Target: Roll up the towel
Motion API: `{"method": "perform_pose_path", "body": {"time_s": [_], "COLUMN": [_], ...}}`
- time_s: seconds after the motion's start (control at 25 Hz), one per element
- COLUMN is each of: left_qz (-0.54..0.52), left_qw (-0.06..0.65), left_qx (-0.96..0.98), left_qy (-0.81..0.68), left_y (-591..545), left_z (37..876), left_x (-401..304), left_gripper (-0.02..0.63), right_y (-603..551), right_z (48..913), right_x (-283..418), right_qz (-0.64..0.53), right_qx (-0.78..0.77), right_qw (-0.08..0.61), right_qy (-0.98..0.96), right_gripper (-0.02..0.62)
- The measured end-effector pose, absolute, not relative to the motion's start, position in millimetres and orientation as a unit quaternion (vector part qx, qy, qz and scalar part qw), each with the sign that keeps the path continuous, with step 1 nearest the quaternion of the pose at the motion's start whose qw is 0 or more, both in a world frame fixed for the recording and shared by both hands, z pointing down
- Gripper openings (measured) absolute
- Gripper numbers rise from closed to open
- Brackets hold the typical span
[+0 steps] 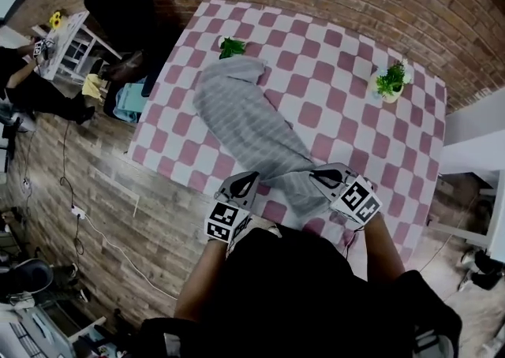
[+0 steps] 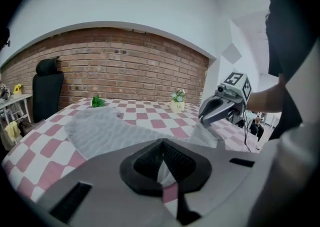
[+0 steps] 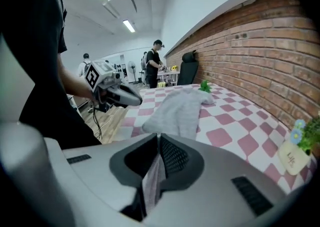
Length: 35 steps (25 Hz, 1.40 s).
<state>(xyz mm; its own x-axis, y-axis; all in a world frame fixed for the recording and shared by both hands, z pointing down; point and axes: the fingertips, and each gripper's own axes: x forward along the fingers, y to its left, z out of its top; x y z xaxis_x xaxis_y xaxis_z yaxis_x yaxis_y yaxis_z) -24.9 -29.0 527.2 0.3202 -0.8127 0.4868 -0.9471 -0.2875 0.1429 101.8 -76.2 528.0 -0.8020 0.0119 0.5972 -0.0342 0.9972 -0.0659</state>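
A grey striped towel (image 1: 245,120) lies slantwise on the pink-and-white checked table (image 1: 339,57), wide at the far left and bunched narrow at the near edge. My right gripper (image 1: 317,177) is shut on that near end; a strip of cloth shows between its pads (image 3: 159,163). My left gripper (image 1: 251,181) sits at the near table edge just left of the towel, jaws shut. Only a pale and pink sliver shows between its pads (image 2: 162,168), and I cannot tell whether that is towel. From the left gripper view the towel (image 2: 105,131) runs ahead towards the right gripper (image 2: 214,113).
Two small potted plants (image 1: 231,46) (image 1: 390,80) stand at the table's far side, the left one by the towel's far end. A black chair (image 1: 118,1) and a white shelf (image 1: 67,45) stand left of the table. People (image 3: 152,68) stand far off.
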Motion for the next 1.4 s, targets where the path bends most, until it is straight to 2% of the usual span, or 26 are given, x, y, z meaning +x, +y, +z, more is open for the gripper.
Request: {"method": "perform_pose_path", "body": {"time_s": [0.12, 0.16, 0.28, 0.48, 0.6, 0.76, 1.0, 1.2, 1.4], "left_qz": [0.188, 0.192, 0.208, 0.239, 0.267, 0.296, 0.328, 0.324, 0.314], "left_qw": [0.208, 0.211, 0.211, 0.185, 0.165, 0.138, 0.079, 0.086, 0.090], "left_qx": [0.789, 0.790, 0.796, 0.822, 0.831, 0.830, 0.821, 0.818, 0.824], "left_qy": [-0.546, -0.543, -0.527, -0.483, -0.460, -0.452, -0.461, -0.468, -0.462], "left_y": [-42.2, -45.3, -53.0, -66.0, -76.0, -101.7, -130.8, -134.4, -132.0], "left_z": [535.0, 537.2, 544.7, 554.0, 567.9, 583.2, 579.8, 584.0, 586.2], "left_x": [-26.9, -29.0, -37.2, -45.6, -54.7, -81.0, -131.2, -166.2, -185.4], "left_gripper": [0.013, 0.058, 0.141, 0.256, 0.292, 0.310, 0.336, 0.334, 0.333], "right_y": [-91.2, -95.3, -109.3, -131.8, -133.0, -128.1, -116.4, -105.5, -101.5], "right_z": [503.9, 495.4, 467.7, 419.4, 391.7, 353.9, 322.7, 307.3, 296.4], "right_x": [101.4, 101.9, 104.5, 111.4, 111.8, 109.8, 114.6, 118.2, 159.6], "right_qz": [0.024, 0.017, -0.004, -0.043, -0.075, -0.066, -0.084, -0.100, -0.108], "right_qx": [0.033, 0.042, 0.081, 0.166, 0.206, 0.274, 0.360, 0.412, 0.514], "right_qw": [0.277, 0.266, 0.229, 0.185, 0.160, 0.114, 0.108, 0.100, 0.095], "right_qy": [-0.960, -0.963, -0.970, -0.968, -0.962, -0.953, -0.923, -0.900, -0.846], "right_gripper": [0.021, 0.021, 0.021, 0.021, 0.021, 0.021, 0.021, 0.021, 0.021]}}
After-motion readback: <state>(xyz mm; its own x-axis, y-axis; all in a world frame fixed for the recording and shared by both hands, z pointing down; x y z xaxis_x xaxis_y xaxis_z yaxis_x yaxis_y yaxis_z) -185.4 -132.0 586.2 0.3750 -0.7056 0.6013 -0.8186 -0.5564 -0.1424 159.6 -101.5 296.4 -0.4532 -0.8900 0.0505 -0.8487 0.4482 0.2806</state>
